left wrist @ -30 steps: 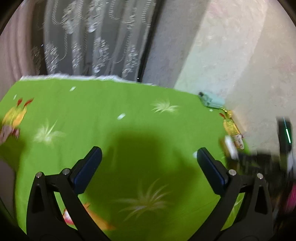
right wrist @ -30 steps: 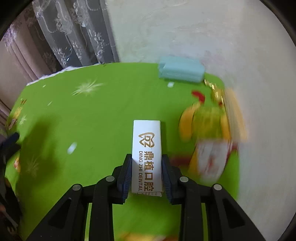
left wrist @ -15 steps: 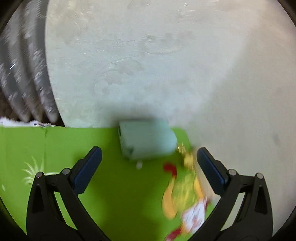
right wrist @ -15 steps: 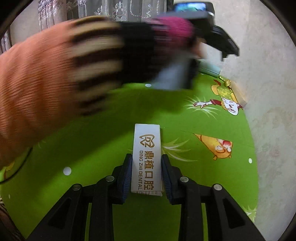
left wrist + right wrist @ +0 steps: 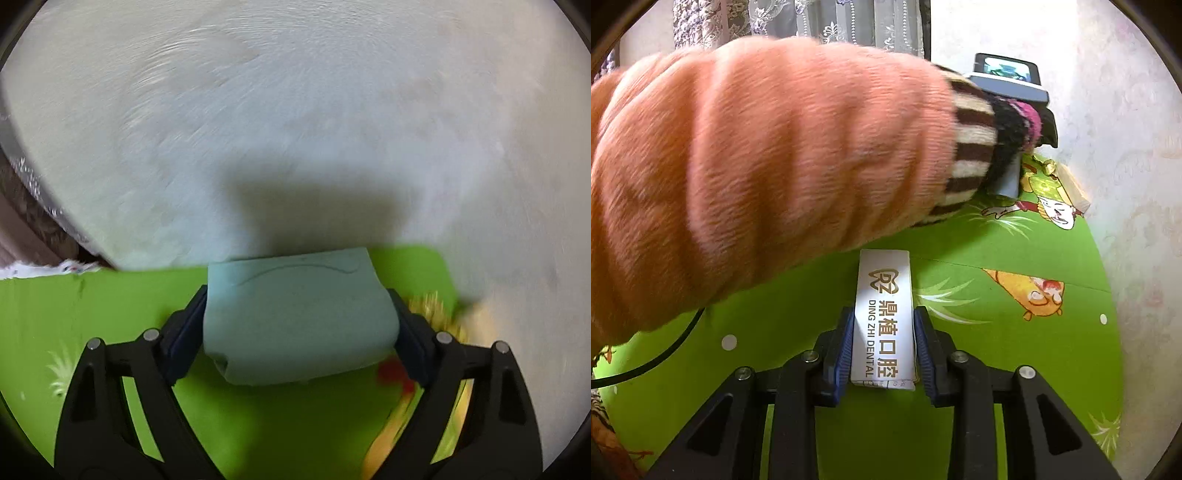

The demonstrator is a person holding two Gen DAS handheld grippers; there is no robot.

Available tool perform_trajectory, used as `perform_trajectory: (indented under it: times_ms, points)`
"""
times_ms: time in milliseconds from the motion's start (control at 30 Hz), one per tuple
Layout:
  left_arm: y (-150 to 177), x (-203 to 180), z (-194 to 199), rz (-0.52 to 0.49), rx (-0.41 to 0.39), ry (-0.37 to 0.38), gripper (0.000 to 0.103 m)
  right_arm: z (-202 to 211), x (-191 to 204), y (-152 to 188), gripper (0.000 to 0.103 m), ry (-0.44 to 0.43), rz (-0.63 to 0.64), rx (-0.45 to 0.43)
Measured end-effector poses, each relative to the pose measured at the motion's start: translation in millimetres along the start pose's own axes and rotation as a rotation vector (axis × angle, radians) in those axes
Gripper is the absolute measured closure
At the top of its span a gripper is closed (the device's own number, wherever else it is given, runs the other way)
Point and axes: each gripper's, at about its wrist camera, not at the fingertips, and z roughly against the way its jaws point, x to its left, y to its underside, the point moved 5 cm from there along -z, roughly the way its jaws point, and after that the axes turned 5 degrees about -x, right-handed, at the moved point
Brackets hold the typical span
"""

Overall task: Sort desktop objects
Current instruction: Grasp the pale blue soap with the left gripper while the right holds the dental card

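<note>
My left gripper [image 5: 301, 325]: jaws on both sides of the pale teal pack [image 5: 295, 317], pads against its flanks. The view is motion-blurred, so I'd call it clamped or nearly so, gripping the pack. The pack sits at the far edge of the green tablecloth [image 5: 92, 314], right up against the wall [image 5: 295, 110]. I can't tell whether it's lifted or still on the cloth.

My right gripper [image 5: 883, 345]: closed on the white dental box [image 5: 882, 321], held lengthwise between the pads with its far end sticking out well past the tips. It's held above the cloth in mid-table, not set down.

Outward: my left arm in the orange sleeve [image 5: 757, 166] crosses the right camera's view, reaching to the far right corner where the left tool body [image 5: 1008, 85] is working. There are cartoon prints on the cloth: a figure [image 5: 1052, 206] at the far right and a carrot-like one [image 5: 1030, 291] closer in. A black cable [image 5: 657, 358] runs along the near left. Curtain [image 5: 831, 22] at the far left.

Status, my read: both hands are loaded and nothing visibly sorted yet. No bin or target pile shows in either view, so the destination is unknown. Still to do: pull the teal pack off the wall edge, then place it and the box wherever they belong. I see no other loose items on the visible cloth.
</note>
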Motion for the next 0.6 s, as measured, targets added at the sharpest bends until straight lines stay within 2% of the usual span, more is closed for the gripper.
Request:
perform_trajectory:
  times_ms: [100,333,433,600]
  points:
    - [30.2,28.9,30.6,0.006,-0.003,0.021,0.014,3.1,0.4,-0.2,0.071,0.0,-0.001,0.0]
    - [123.2,130.1,126.0,0.077,-0.004,0.045,0.014,11.8,4.2,-0.3,0.07,0.031,-0.017,0.001]
    - [169.9,155.9,173.2,0.098,-0.006,0.068,0.014,21.4,25.7,11.5,0.071,0.051,-0.035,0.0]
    - [220.9,195.0,224.2,0.108,-0.008,0.083,0.014,37.6,56.6,23.7,0.071,0.063,-0.042,0.011]
